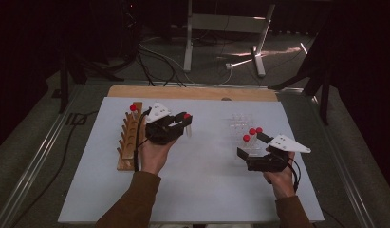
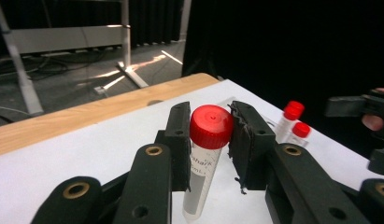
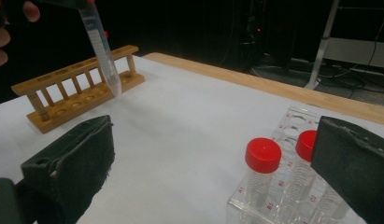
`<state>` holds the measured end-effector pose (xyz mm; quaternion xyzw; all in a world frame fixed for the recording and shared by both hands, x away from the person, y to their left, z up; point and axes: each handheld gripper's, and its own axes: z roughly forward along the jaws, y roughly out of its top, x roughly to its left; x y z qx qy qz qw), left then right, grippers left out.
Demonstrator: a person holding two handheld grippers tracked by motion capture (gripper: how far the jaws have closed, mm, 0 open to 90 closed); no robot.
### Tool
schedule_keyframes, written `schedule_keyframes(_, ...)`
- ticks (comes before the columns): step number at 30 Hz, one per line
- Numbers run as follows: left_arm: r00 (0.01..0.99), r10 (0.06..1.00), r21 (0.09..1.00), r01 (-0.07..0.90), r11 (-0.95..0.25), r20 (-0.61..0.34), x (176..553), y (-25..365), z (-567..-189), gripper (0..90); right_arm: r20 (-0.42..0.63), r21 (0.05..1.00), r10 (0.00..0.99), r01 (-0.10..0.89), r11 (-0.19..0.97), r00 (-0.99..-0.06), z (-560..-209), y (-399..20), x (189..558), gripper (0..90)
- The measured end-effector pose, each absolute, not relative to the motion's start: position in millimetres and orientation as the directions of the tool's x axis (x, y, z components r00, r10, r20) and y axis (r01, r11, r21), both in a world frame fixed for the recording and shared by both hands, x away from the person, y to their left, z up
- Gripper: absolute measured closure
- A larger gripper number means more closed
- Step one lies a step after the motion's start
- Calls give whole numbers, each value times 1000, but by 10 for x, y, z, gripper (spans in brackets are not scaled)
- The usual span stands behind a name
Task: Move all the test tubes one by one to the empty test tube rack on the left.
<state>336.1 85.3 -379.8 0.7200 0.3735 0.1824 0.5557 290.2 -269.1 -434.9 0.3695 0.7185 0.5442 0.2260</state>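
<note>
Left hand-held gripper (image 2: 210,140) grasps a red-capped tube (image 2: 206,156)
Right hand-held gripper (image 1: 256,148), jaws wide apart, beside the clear rack (image 3: 292,128)

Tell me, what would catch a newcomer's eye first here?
The red-capped tube clamped in the left gripper, held above the white table beside the wooden rack. Next, the capped tubes standing in a clear rack on the right, with the right gripper open next to them.

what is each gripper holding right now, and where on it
The left gripper holds a red-capped tube, jaws clamped at the cap and the top of the tube. The right gripper holds nothing; its jaws stand open by the clear rack.
</note>
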Motion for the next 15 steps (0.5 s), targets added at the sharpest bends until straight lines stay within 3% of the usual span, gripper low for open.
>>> schedule_keyframes(15, 585, 803, 947, 308, -93, -111, 3481, 1213, -3676, 710, 82, 951, 785, 284, 122, -614, -4339, -2748, 2906, 0)
